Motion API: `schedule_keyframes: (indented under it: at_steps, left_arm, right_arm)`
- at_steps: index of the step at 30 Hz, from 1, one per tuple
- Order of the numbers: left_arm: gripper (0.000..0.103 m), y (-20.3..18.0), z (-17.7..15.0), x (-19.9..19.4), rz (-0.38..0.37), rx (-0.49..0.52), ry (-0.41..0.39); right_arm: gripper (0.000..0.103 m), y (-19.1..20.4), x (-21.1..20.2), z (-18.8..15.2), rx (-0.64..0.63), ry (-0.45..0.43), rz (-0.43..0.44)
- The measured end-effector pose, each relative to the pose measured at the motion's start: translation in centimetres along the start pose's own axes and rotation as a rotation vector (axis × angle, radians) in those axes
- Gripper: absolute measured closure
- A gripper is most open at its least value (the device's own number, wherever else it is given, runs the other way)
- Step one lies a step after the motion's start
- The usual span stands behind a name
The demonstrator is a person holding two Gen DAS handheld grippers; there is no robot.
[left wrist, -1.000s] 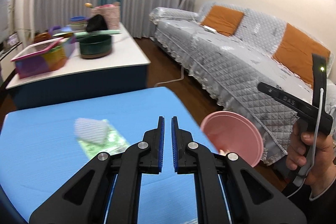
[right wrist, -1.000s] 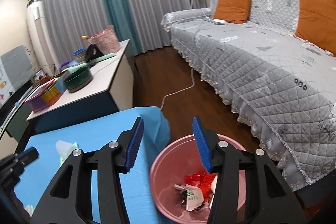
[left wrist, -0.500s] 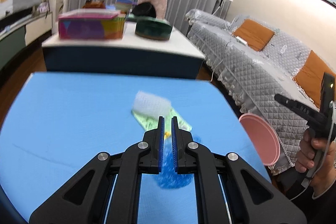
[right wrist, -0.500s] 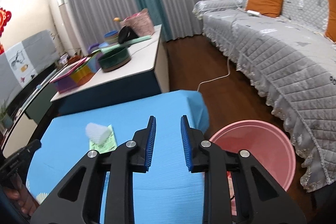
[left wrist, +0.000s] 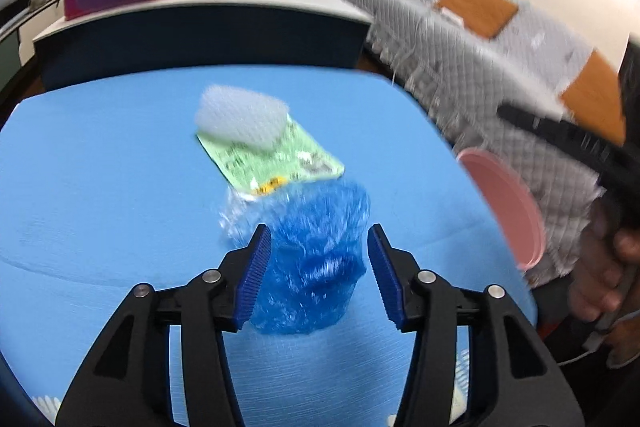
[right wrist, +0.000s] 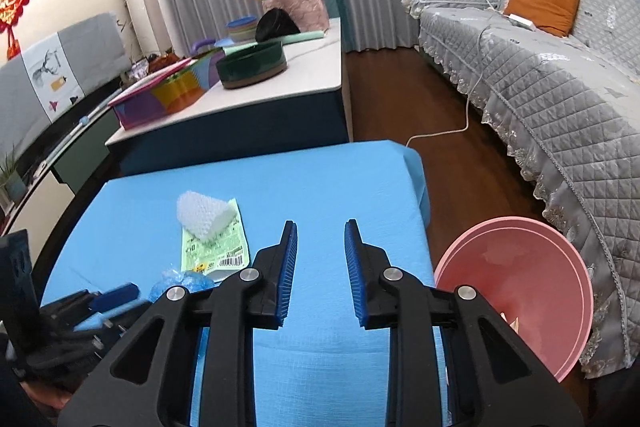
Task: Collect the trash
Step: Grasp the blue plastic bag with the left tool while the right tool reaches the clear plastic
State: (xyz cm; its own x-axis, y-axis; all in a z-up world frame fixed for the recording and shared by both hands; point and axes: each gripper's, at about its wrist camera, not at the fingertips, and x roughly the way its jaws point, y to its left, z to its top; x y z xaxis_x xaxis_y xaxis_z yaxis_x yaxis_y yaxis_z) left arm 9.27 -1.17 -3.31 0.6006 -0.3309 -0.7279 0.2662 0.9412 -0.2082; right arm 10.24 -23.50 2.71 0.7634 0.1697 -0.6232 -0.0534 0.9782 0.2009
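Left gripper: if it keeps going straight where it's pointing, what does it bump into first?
Probably the crumpled blue plastic wrapper. The left gripper has its jaws opening around it, pads not pressing yet; depth is blurry.

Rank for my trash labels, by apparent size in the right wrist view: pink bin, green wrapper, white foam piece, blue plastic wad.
1. pink bin
2. green wrapper
3. white foam piece
4. blue plastic wad, partly hidden

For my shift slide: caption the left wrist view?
Left gripper, jaws opening, straddles a crumpled blue bag on the blue table.
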Motion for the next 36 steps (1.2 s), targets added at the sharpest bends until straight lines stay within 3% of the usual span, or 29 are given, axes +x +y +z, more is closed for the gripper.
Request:
schedule_keyframes:
  at_steps: [3,5,10,14,19,28,36]
  left_arm:
    - [0.053,-0.2,-0.4,1.3,0.043,0.025,0.049]
    - [0.076,0.3,-0.3,1.5,0.073,0.017,0.056]
    - [0.088,2.7,0.6,-0.1,0.079,-0.080,0.011]
    - [0.089,4.7,1.3,-1.3,0.137,-0.152,-0.023]
    - [0.092,7.5,1.6,-2.3,0.164,-0.244,-0.043]
    - [0.093,9.4,2.7,-4.7,0.085,-0.296,-0.100]
    - [0.093,12.3,3.1,-6.4,0.225,-0.386,-0.160]
  right_arm:
    - [0.077,0.4,0.4,0.1,0.001,0.005,0.006]
    - [0.077,0.9,0.7,0.1,-0.008,0.007,0.008]
    - [0.077,2.8,2.4,-0.4,-0.053,0.040,0.037]
    - [0.077,4.9,4.5,-1.2,-0.104,0.108,0.101]
    - [0.068,8.8,6.8,-3.0,-0.205,0.179,0.166]
    - [0.059,12.2,8.3,-4.4,-0.267,0.196,0.234]
    - [0.059,12.7,9.8,-4.4,-0.260,0.207,0.215]
